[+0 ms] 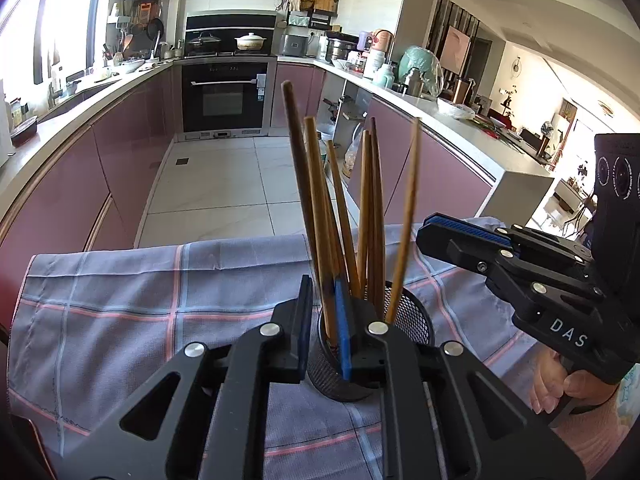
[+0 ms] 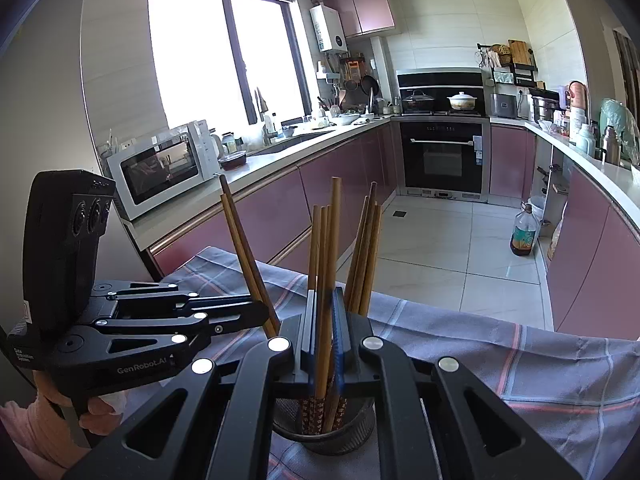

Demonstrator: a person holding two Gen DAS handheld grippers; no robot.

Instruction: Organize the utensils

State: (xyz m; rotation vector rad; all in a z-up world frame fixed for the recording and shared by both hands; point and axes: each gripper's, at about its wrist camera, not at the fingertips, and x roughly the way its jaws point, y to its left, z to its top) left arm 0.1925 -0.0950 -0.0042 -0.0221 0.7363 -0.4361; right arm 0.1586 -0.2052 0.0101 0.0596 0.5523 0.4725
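Observation:
A black mesh cup (image 1: pixel 416 322) stands on a checked blue-grey cloth (image 1: pixel 120 292) and holds several wooden chopsticks (image 1: pixel 374 216). My left gripper (image 1: pixel 324 320) has its jaws slightly apart around two chopsticks (image 1: pixel 316 208) just above the cup; whether the pads press on them I cannot tell. In the right wrist view, my right gripper (image 2: pixel 325 320) is nearly closed around a few chopsticks (image 2: pixel 324 256) that stand in the cup (image 2: pixel 344 434). The left gripper also shows in the right wrist view (image 2: pixel 260 312), beside two leaning chopsticks (image 2: pixel 244 248).
The cloth-covered table's far edge (image 2: pixel 460 312) drops to a tiled kitchen floor (image 1: pixel 216 184). Pink cabinets line both sides. A microwave (image 2: pixel 160 168) sits on the left counter, and an oil bottle (image 2: pixel 524 232) stands on the floor at right.

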